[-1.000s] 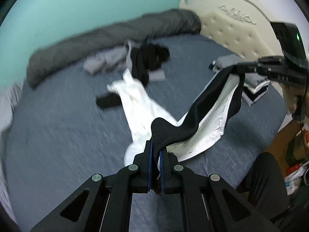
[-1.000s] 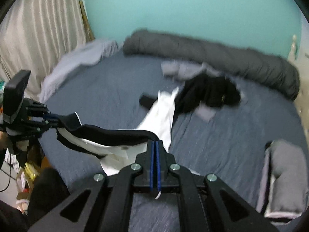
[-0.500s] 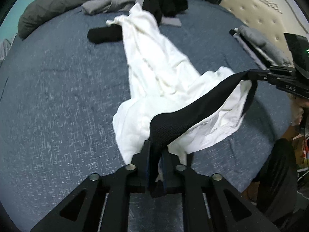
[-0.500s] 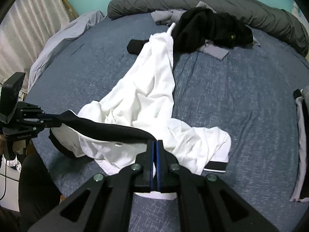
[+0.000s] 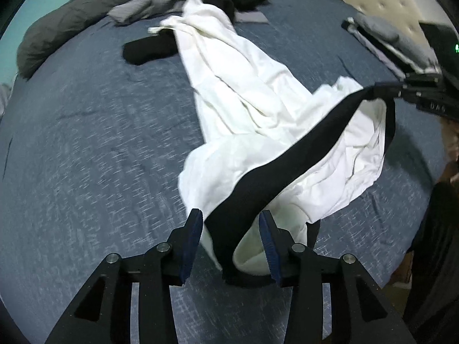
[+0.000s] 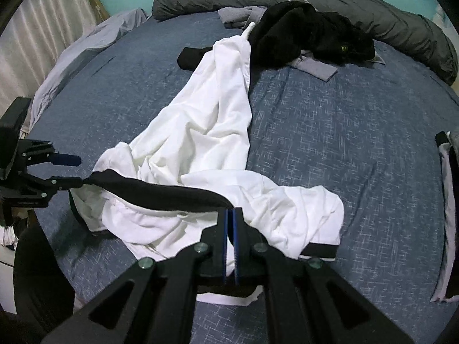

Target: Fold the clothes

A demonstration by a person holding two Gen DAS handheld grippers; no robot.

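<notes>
Right wrist view, yellow logo (image 6: 343, 48) unreadable on black garment (image 6: 301, 37).

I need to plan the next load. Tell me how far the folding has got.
Done: a folded stack. In hand: the white shirt is spread on the bed; the right gripper pinches its black collar, the left gripper has just been opening. Left: the black clothes.
</notes>
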